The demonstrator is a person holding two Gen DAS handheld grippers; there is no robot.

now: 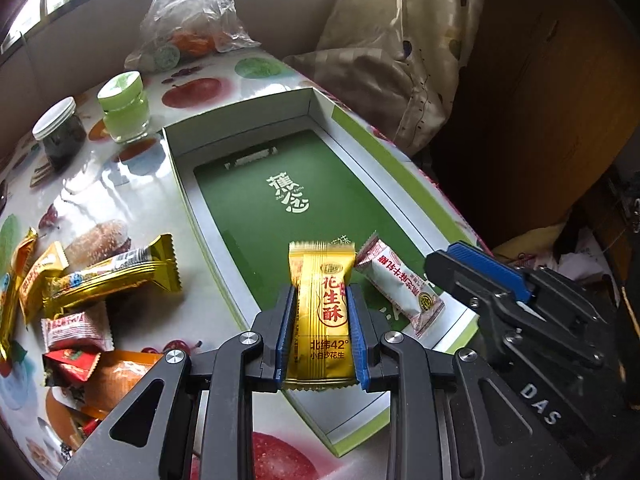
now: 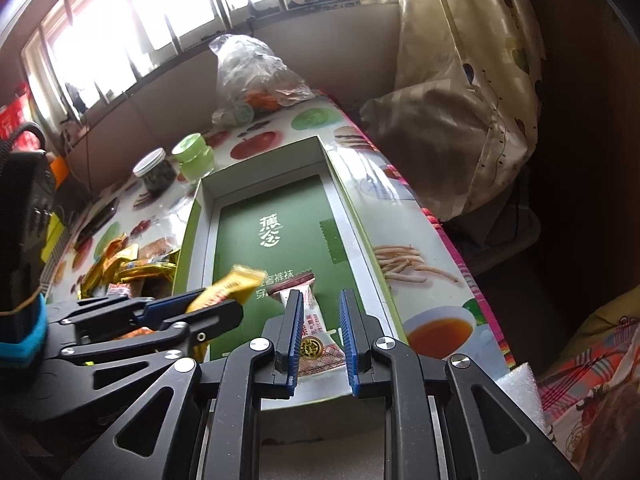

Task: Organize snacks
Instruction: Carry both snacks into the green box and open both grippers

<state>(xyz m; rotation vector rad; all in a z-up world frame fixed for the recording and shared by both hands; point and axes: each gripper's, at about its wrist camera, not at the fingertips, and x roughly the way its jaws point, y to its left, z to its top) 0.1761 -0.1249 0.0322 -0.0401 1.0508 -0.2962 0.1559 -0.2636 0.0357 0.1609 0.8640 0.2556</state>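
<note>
My left gripper (image 1: 321, 292) is shut on a yellow peanut candy packet (image 1: 322, 312) and holds it upright over the near end of an open green-floored box (image 1: 240, 120). A white and red snack packet (image 1: 396, 280) lies on the box floor just right of it. In the right wrist view that packet (image 2: 320, 344) lies below my right gripper (image 2: 320, 296), whose jaws stand narrow with nothing pressed between them. From there the left gripper (image 2: 220, 300) reaches in from the left with the yellow packet (image 2: 232, 282). The right gripper (image 1: 444, 258) hovers over the box's right rim.
A pile of wrapped snacks (image 1: 100, 276) lies on the fruit-print tablecloth left of the box. Behind it stand a green jar (image 1: 124, 108), a dark jar (image 1: 60, 132) and a plastic bag (image 1: 192, 12). The table edge and a curtain (image 1: 400, 60) are close on the right.
</note>
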